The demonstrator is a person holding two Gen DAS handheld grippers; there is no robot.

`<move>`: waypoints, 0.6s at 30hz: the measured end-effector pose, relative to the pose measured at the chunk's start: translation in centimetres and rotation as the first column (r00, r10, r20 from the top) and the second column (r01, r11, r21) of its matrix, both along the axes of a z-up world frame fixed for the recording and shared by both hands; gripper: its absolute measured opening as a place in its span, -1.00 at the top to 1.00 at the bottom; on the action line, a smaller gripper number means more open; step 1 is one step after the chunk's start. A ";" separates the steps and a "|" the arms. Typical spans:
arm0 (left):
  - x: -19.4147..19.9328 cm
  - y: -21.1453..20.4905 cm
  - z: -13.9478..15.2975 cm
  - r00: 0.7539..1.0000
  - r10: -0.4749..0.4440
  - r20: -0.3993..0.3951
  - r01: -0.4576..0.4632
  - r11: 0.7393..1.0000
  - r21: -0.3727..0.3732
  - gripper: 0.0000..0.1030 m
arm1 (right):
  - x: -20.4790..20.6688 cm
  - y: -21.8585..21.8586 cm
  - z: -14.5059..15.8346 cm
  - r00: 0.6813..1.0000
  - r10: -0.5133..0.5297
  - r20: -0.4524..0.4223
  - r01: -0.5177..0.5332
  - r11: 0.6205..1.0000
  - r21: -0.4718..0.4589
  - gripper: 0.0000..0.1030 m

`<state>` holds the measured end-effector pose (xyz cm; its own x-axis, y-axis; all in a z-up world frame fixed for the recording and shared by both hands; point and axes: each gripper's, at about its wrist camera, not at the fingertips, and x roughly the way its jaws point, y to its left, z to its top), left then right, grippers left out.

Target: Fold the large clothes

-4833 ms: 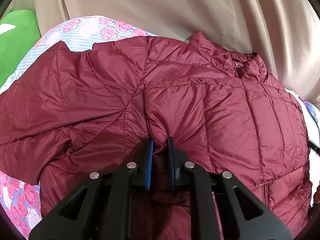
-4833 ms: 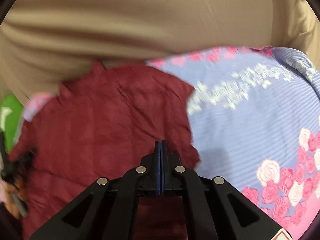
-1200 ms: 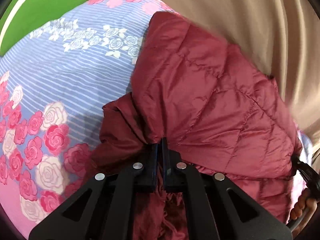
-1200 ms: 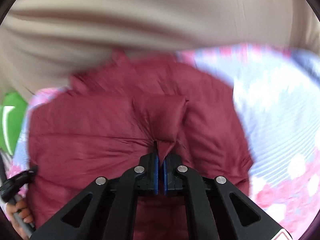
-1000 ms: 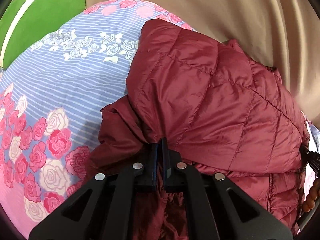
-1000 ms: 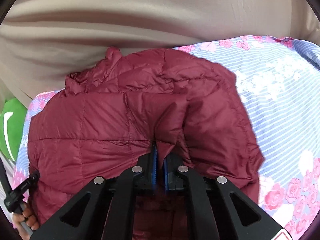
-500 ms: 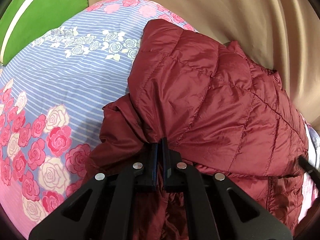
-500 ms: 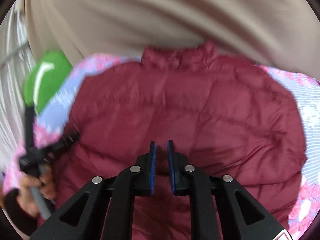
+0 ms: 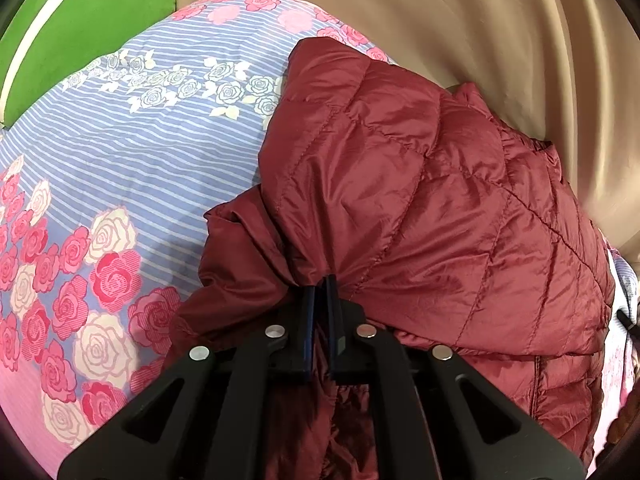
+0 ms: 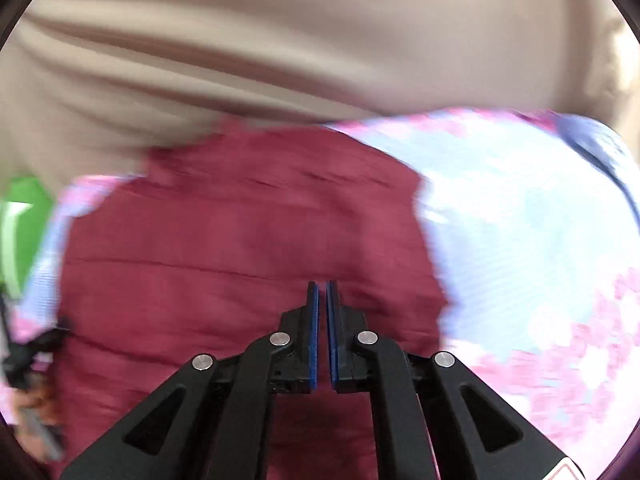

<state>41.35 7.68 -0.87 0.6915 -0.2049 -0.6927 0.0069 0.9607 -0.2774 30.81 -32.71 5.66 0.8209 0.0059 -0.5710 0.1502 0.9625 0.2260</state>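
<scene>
A dark red quilted puffer jacket (image 9: 432,200) lies on a floral bedsheet (image 9: 120,168), its left side folded over the body. My left gripper (image 9: 320,280) is shut on a bunched fold of the jacket at its near edge. In the blurred right wrist view the jacket (image 10: 240,264) fills the middle and left. My right gripper (image 10: 322,286) hovers over it with its jaws nearly closed, a thin gap between the blue pads, holding nothing.
A beige curtain (image 9: 460,20) hangs behind the bed. A green pillow (image 9: 80,12) lies at the far left, also seen in the right wrist view (image 10: 20,232). Bare sheet (image 10: 540,240) lies right of the jacket. The left gripper and hand (image 10: 32,380) show at lower left.
My right gripper let go of the jacket fold, opened, then nearly closed again, empty, while swinging right. My left gripper keeps its grip and has barely moved.
</scene>
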 end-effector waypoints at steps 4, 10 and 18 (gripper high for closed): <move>0.0 0.0 0.0 1.000 0.000 0.000 0.000 1.000 -0.001 0.90 | 2.4 8.8 2.5 0.969 0.249 0.012 -0.249 0.969 -0.011 0.90; -0.2 0.3 0.0 1.000 -0.001 -0.001 0.001 1.000 -0.020 0.90 | 8.5 21.7 1.7 0.894 0.443 -0.068 -0.448 0.887 -0.111 0.90; -0.3 0.3 -0.1 1.000 -0.002 0.000 0.002 1.000 -0.014 0.90 | 16.8 26.3 -2.9 0.896 0.403 -0.187 -0.428 0.897 -0.115 1.00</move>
<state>41.09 7.95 -0.94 0.6908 -0.2163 -0.6899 0.0091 0.9567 -0.2908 47.59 -6.37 2.81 0.6635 0.2319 -0.7113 -0.2496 0.9649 0.0818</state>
